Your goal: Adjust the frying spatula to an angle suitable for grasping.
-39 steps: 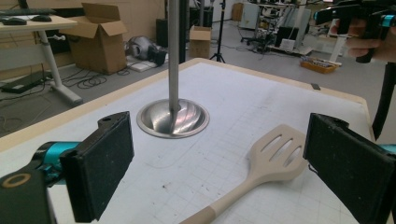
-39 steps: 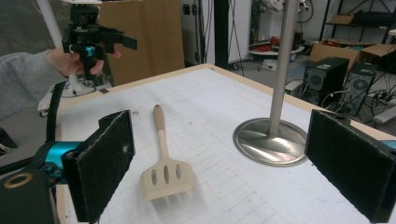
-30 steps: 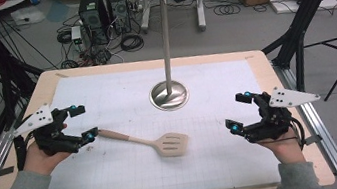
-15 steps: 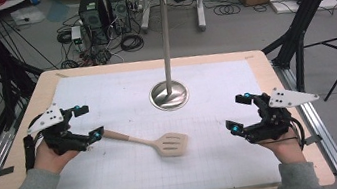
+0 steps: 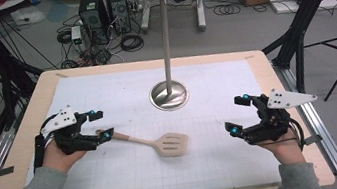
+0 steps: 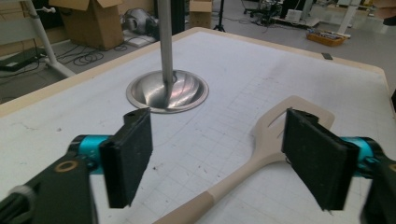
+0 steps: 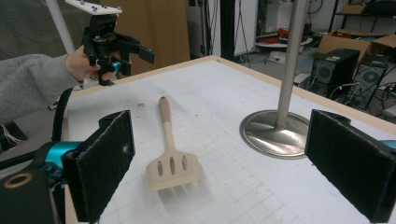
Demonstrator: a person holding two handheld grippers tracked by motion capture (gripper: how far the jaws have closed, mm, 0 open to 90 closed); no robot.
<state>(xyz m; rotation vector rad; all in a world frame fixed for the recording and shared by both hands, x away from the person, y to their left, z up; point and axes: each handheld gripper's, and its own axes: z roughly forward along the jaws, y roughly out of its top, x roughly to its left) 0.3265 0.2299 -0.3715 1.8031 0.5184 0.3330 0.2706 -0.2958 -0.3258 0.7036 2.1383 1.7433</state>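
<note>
White gridded matting covers the wooden table (image 5: 25, 161), with workshop clutter and computer towers on the floor beyond. On the mat lies a pale spatula (image 5: 156, 141), flat, its slotted blade pointing away from the left gripper (image 5: 99, 125) and its handle end reaching in between that gripper's fingers.

Left gripper: jaws have just been closing and stand at a moderate gap; in the left gripper view the handle (image 6: 219, 191) runs up between the pads, nearer the right-hand pad (image 6: 317, 158), with no pad pressing on it yet.

Right gripper (image 5: 240, 114): jaws wide, nothing between them, well apart from the blade.

A steel stand (image 5: 170, 94) rises just beyond the spatula, clear of both grippers.

Assessment: the spatula appears light, rigid and smooth, so it may slip or pivot under a loose pinch. Best hold is across the rounded handle near its end; the blade will droop if gripped weakly.
</note>
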